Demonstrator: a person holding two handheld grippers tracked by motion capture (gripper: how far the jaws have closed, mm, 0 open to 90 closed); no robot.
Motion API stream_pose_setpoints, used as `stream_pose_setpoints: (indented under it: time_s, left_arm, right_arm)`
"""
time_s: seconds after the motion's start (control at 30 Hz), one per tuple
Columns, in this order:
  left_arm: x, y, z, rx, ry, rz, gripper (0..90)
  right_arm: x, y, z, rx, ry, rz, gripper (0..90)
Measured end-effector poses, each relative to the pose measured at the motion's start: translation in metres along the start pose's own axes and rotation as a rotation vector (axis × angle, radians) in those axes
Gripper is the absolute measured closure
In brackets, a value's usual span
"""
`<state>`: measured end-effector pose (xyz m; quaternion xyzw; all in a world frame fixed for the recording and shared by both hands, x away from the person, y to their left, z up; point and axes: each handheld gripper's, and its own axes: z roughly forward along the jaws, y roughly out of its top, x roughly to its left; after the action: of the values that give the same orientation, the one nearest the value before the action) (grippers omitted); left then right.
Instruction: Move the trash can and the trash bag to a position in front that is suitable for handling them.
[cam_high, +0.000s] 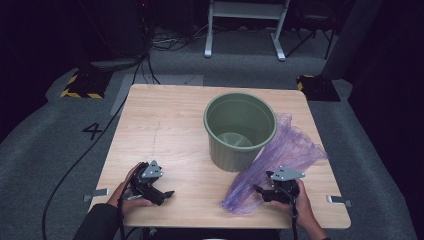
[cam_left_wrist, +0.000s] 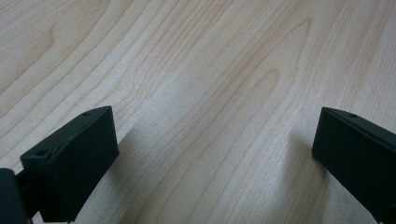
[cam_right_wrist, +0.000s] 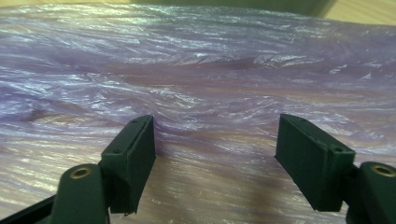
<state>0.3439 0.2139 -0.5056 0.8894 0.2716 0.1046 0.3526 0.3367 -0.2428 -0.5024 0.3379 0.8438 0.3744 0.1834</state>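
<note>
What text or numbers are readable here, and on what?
"4": dark numeral on the grey floor left of the table.
No other text reads: none on the bucket, the purple bag, or either gripper.

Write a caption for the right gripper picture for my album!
Open right gripper, its jaws spread wide just above a crinkly purple bag.
</note>
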Motion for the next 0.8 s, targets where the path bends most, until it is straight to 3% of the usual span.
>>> stream_pose_setpoints:
  time_s: [0.23, 0.57, 0.67, 0.8]
  left_arm:
    - [0.0, 0.0, 0.0, 0.0, -0.001, 0.0, 0.0]
    - [0.0, 0.0, 0.0, 0.0, -0.001, 0.0, 0.0]
    - [0.0, 0.0, 0.0, 0.0, -0.001, 0.0, 0.0]
    - [0.0, 0.0, 0.0, -0.001, -0.002, -0.002, 0.0]
  right_arm:
    - [-0.016, -0.001, 0.0, 0.005, 0.002, 0.027, 26.7]
    - [-0.029, 0.001, -0.013, -0.07, 0.017, -0.023, 21.4]
    - [-0.043, 0.004, -0.027, -0.134, 0.013, -0.011, 20.1]
    - [-0.062, 0.003, -0.026, -0.131, -0.002, 0.037, 18.1]
